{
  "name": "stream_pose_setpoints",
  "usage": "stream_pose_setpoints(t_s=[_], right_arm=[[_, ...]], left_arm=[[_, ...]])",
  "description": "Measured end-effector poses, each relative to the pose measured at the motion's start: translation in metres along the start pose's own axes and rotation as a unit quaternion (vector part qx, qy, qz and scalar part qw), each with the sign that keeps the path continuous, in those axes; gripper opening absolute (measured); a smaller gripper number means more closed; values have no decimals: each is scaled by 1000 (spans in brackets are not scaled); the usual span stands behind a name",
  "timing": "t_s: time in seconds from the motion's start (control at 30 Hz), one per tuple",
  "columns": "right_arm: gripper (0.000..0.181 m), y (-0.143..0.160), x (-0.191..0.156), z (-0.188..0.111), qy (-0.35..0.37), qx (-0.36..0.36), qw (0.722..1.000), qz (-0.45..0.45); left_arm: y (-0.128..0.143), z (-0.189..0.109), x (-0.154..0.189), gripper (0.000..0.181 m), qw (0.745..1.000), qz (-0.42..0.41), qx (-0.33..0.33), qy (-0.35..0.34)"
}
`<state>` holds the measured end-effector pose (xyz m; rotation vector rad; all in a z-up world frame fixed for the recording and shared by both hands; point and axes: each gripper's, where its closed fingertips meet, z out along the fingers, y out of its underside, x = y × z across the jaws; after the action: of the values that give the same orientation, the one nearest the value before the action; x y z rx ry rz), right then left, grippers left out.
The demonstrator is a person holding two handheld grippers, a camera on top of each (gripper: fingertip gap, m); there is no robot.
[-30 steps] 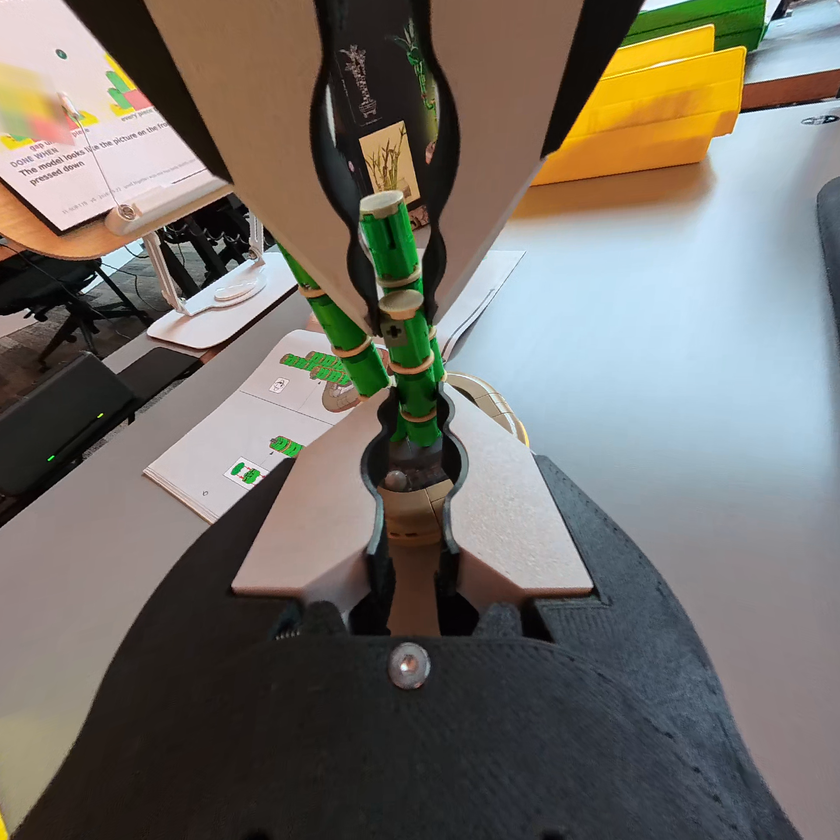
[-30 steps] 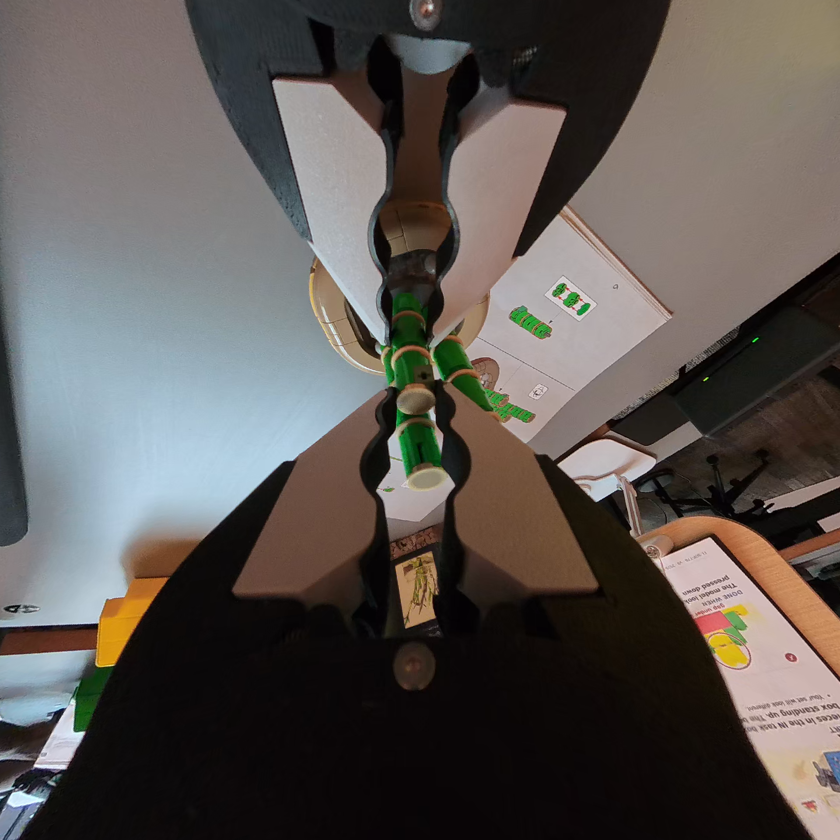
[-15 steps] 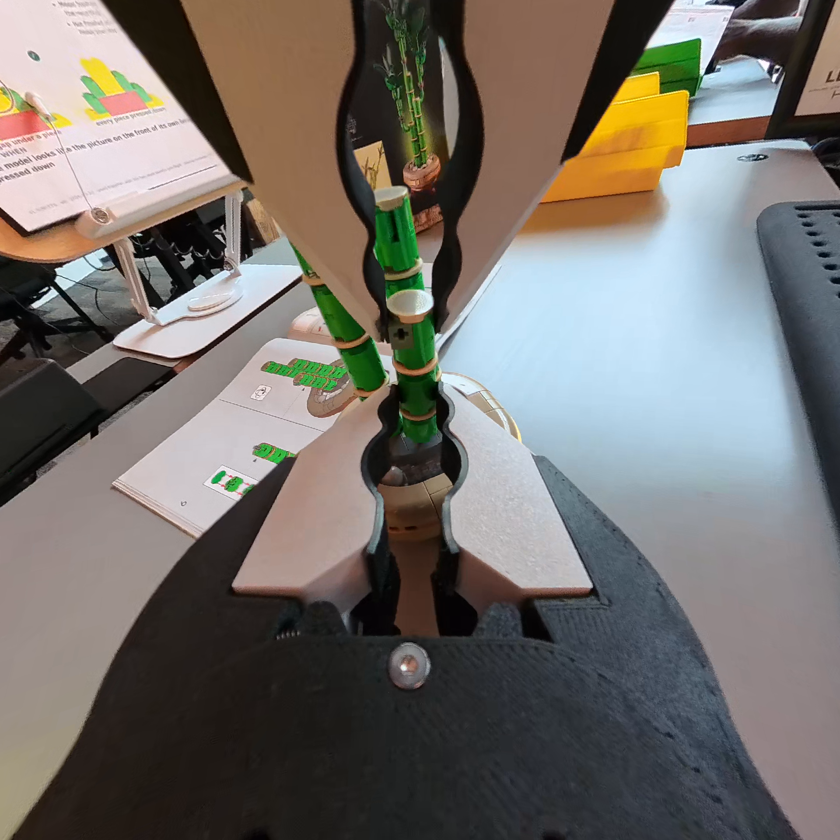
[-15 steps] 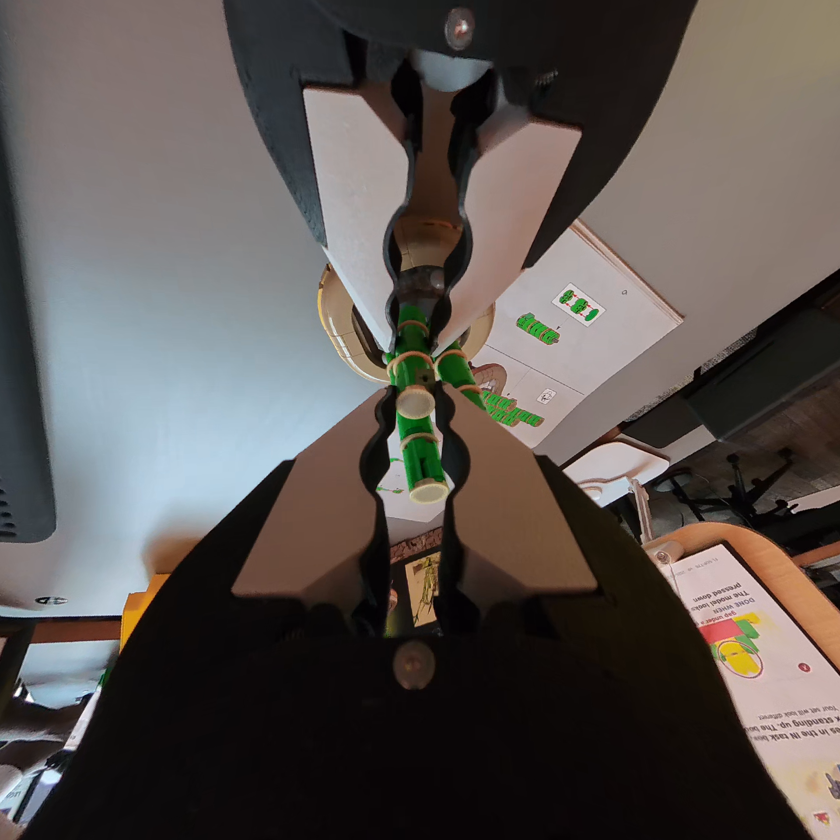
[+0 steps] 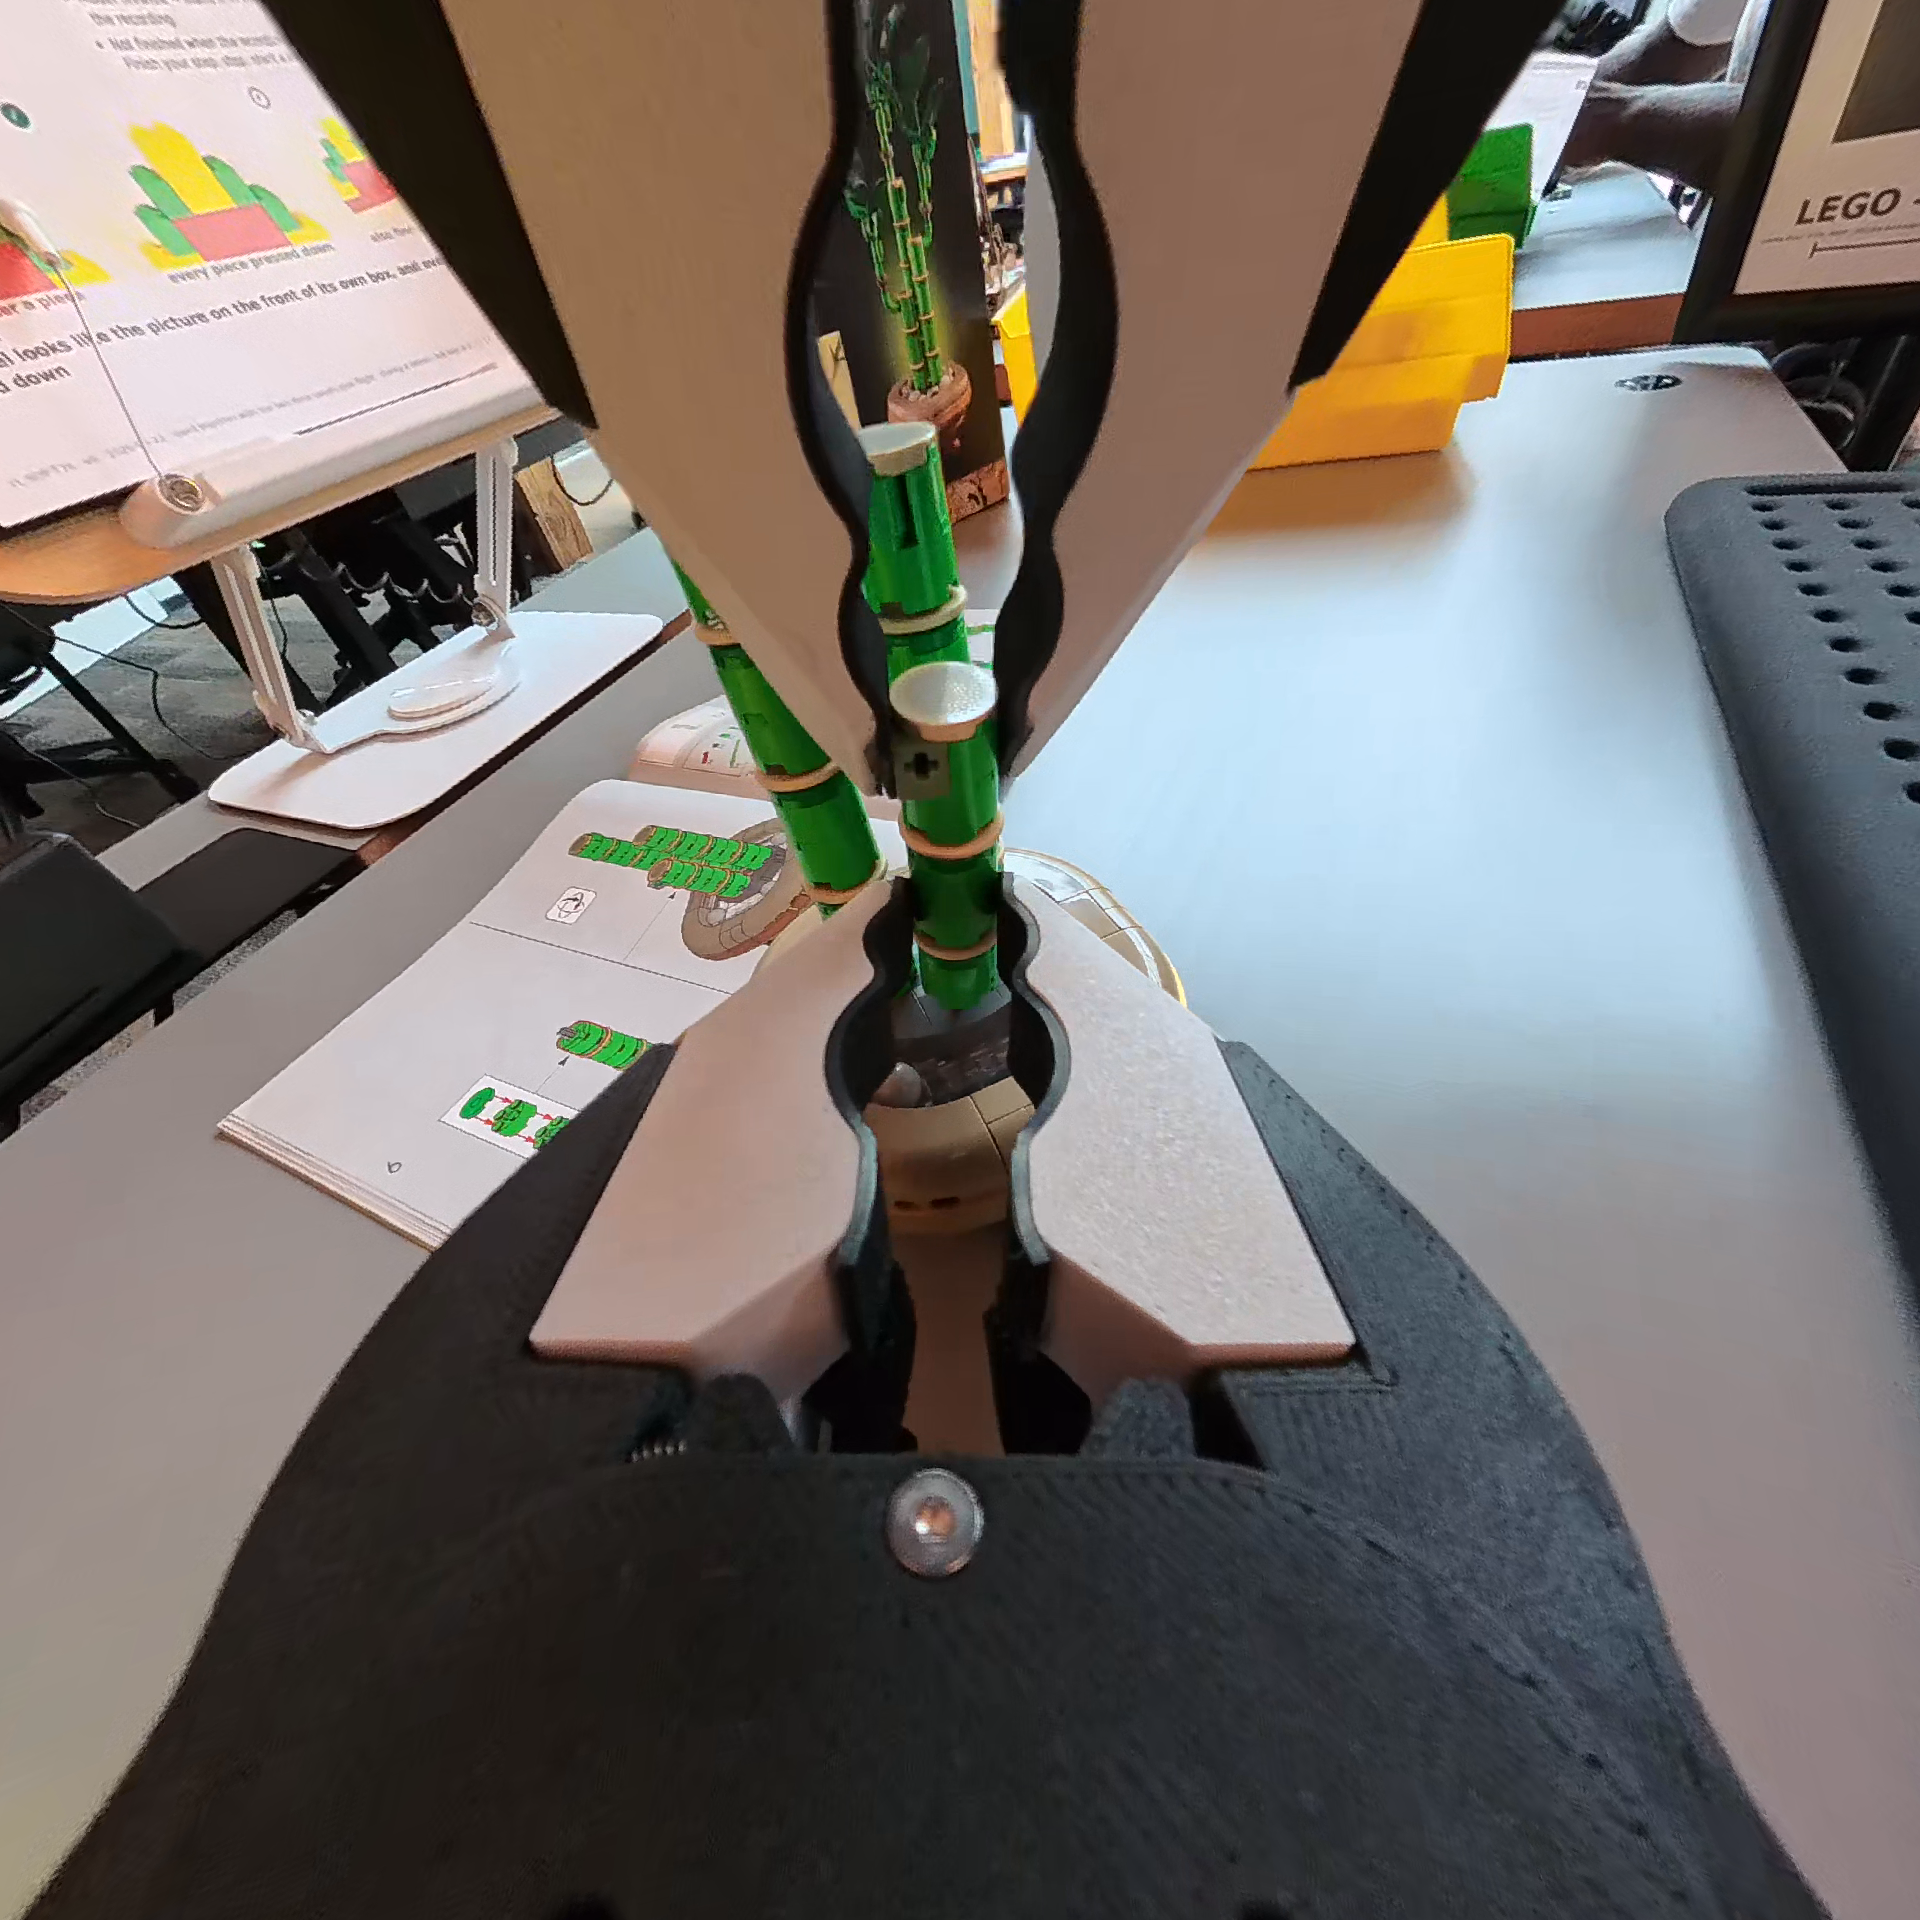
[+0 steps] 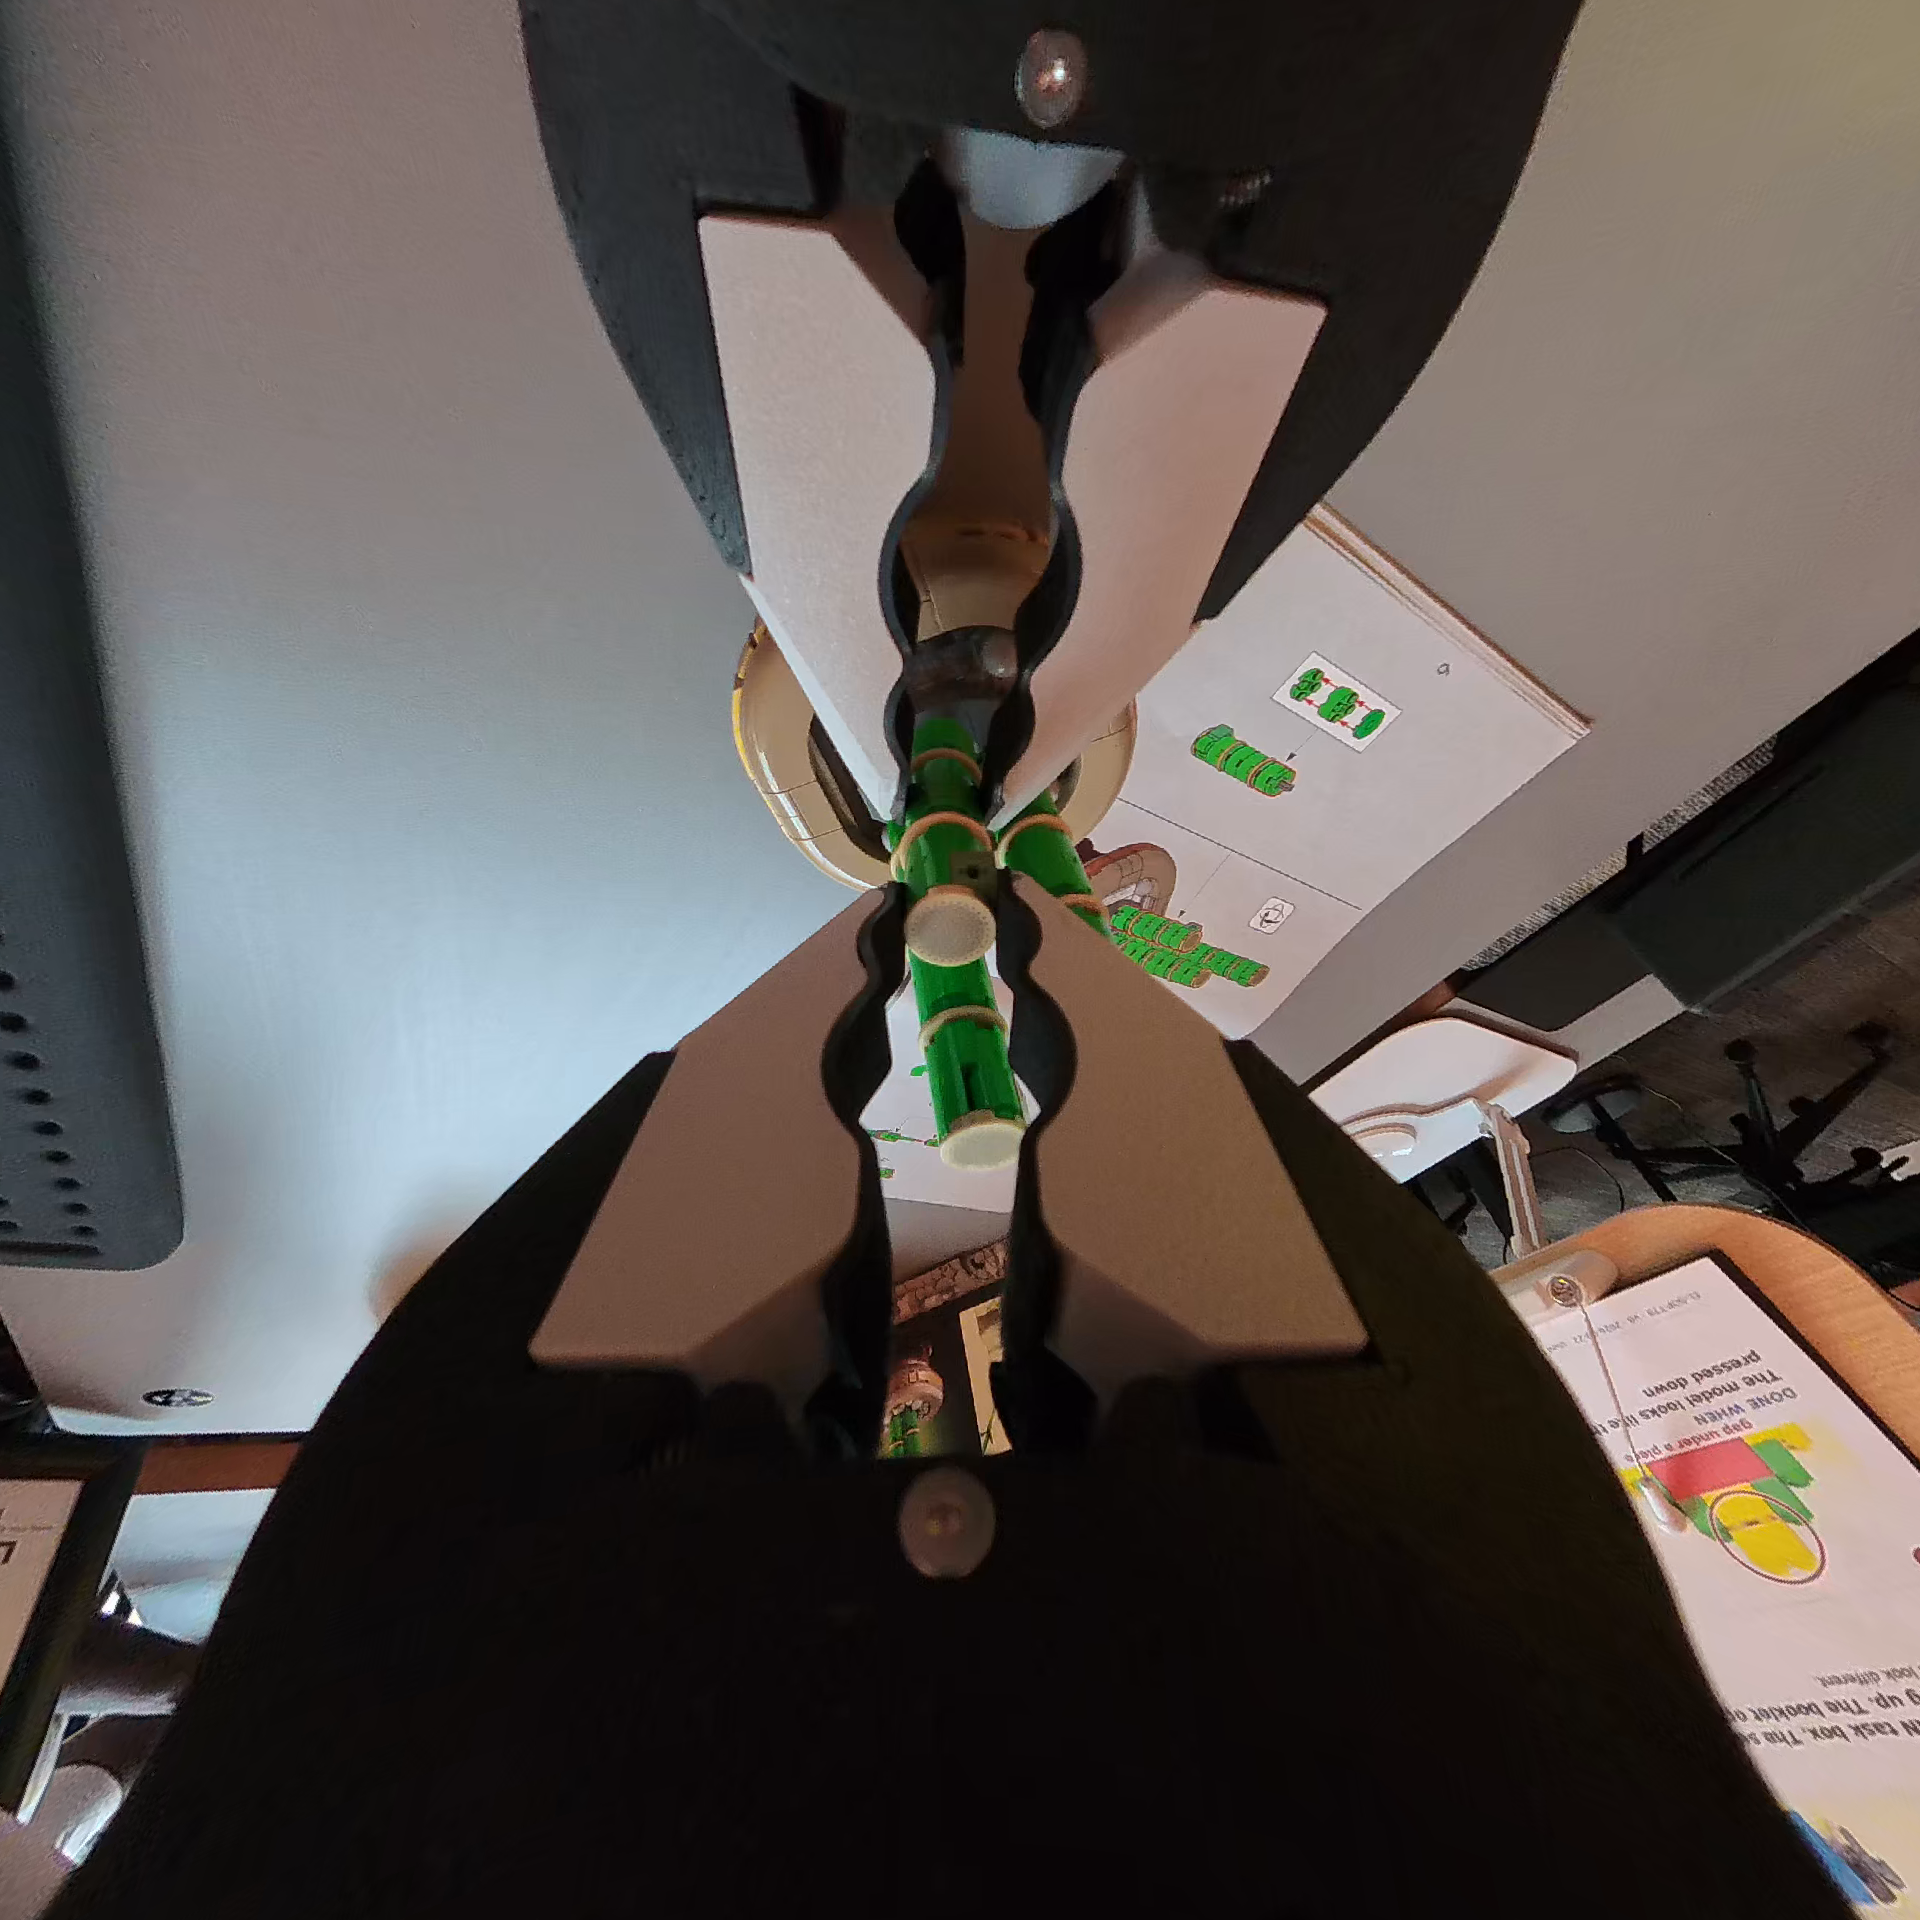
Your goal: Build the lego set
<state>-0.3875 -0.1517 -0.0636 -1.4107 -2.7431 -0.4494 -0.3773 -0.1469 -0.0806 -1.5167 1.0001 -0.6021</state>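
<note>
So both grippers pinch the green bamboo model (image 5: pixel 940 831): left gripper (image 5: pixel 951 914) low by the tan pot (image 5: pixel 940 1153) (base end), right gripper (image 6: pixel 940 904) higher up.

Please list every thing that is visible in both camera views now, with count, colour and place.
Bamboo stalks: three visible, green with tan rings, rising from the pot.
Pot: one, tan, on the table between the gripper fingers.
Instruction booklet: one, white, open on the table left of the model.
Table: one, grey.
Bins: stacked, yellow, at the table's far edge.
Instruction sheet on stand: one, white, far left.
Perforated mat: one, black, right edge.
Left gripper: closed on the model's base.
Right gripper: closed on a stalk.
</note>
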Motion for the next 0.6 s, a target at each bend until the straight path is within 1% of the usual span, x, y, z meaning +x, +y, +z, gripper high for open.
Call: stream_pose_setpoints(t_s=[0.2, 0.33, 0.43, 0.53, 0.57, 0.6], right_arm=[[17, 1, 0, 0, 7, 22, 1000, -2], [20, -1, 3, -6, 21, 64, 998, 17], [27, -4, 8, -17, 43, 116, 992, 38], [29, -9, 14, -37, 104, 193, 974, 50], [30, -12, 15, -46, 138, 229, 962, 52], [37, -15, 14, -53, 174, 264, 947, 52]], left_arm=[[0, 1, 0, 14, 1000, 2, -4, -4], [0, 0, 0, 14, 1000, 0, -6, -5], [0, 0, -1, 14, 1000, 0, -7, -6], [0, 1, 0, 14, 1000, 0, -8, -7], [0, 1, -1, 14, 1000, 0, -8, -7], [0, 1, 0, 14, 1000, 1, -8, -7]])
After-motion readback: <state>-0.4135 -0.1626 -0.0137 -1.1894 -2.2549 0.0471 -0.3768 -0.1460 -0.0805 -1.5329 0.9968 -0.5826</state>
